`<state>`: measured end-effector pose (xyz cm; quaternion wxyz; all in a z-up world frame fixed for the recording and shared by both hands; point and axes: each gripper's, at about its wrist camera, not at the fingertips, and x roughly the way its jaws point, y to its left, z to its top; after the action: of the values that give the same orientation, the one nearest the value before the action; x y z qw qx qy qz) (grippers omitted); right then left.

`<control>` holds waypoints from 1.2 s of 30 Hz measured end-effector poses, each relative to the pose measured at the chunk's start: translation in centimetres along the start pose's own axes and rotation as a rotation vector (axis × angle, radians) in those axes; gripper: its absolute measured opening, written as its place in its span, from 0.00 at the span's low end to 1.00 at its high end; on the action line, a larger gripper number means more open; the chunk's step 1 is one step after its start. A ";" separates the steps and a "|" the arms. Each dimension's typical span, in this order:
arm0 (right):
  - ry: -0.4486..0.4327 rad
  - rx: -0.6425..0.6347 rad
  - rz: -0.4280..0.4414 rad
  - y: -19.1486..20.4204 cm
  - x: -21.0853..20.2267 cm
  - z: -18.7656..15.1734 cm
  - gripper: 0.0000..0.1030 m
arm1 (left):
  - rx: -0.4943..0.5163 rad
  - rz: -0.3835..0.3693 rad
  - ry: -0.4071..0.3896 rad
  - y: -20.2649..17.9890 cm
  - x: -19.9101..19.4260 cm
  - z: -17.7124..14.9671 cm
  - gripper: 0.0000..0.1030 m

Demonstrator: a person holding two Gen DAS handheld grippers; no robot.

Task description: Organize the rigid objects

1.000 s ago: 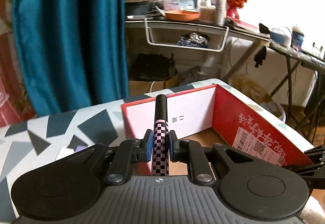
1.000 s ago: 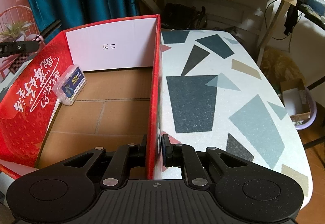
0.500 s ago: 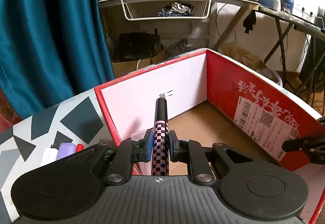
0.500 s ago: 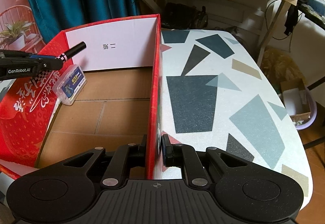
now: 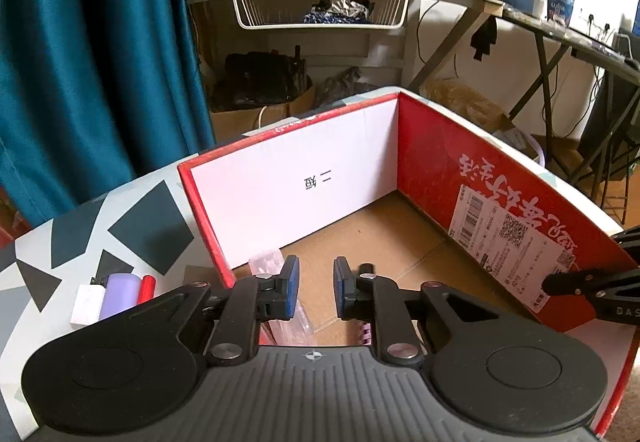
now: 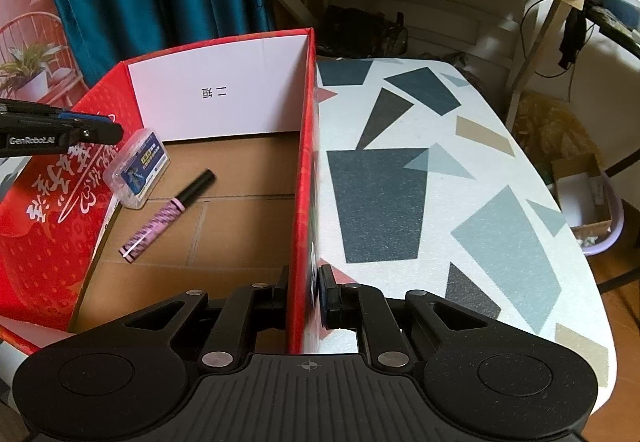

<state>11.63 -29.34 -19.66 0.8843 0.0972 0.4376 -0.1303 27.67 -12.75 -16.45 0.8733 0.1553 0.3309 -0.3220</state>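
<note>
A red cardboard box (image 5: 440,145) with a brown floor stands on the patterned table. My left gripper (image 5: 314,288) is open and empty above the box's left side. A pink checkered pen with a black cap (image 6: 168,209) lies on the box floor beside a clear plastic case with a blue label (image 6: 138,167). Only the pen's end (image 5: 366,334) shows under my left gripper. My right gripper (image 6: 304,296) is shut on the box's right wall (image 6: 304,161). The left gripper (image 6: 60,131) also shows at the left edge of the right wrist view.
On the table left of the box lie a white block (image 5: 86,304), a lilac cylinder (image 5: 120,292) and a red stick (image 5: 146,288). A teal curtain (image 5: 92,41) hangs behind. A cluttered desk with a wire basket (image 5: 320,5) stands beyond the table.
My left gripper has opened and let go of the checkered pen, which now lies on the box floor. The right gripper has kept its hold on the box wall.
</note>
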 end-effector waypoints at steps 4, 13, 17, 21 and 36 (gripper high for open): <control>0.003 0.002 0.000 0.0 0.0 0.1 0.11 | -0.033 0.009 -0.029 0.8 -1.0 0.1 0.27; 0.005 0.010 0.001 0.0 0.1 0.0 0.11 | -0.109 0.051 -0.105 3.5 -5.6 -0.8 0.39; 0.004 0.016 0.004 -0.1 0.1 0.0 0.12 | -0.165 0.113 -0.100 5.8 -7.4 -2.4 0.40; 0.003 0.020 0.010 -0.2 0.1 -0.1 0.12 | -0.255 0.180 -0.063 8.4 -8.4 -5.0 0.40; -0.002 0.027 0.015 -0.1 0.0 -0.2 0.14 | -0.567 0.323 0.108 13.0 -9.2 -15.6 0.47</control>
<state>11.50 -29.41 -19.77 0.8845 0.1122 0.4340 -0.1295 23.61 8.67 -20.91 0.9026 -0.0269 0.4246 -0.0658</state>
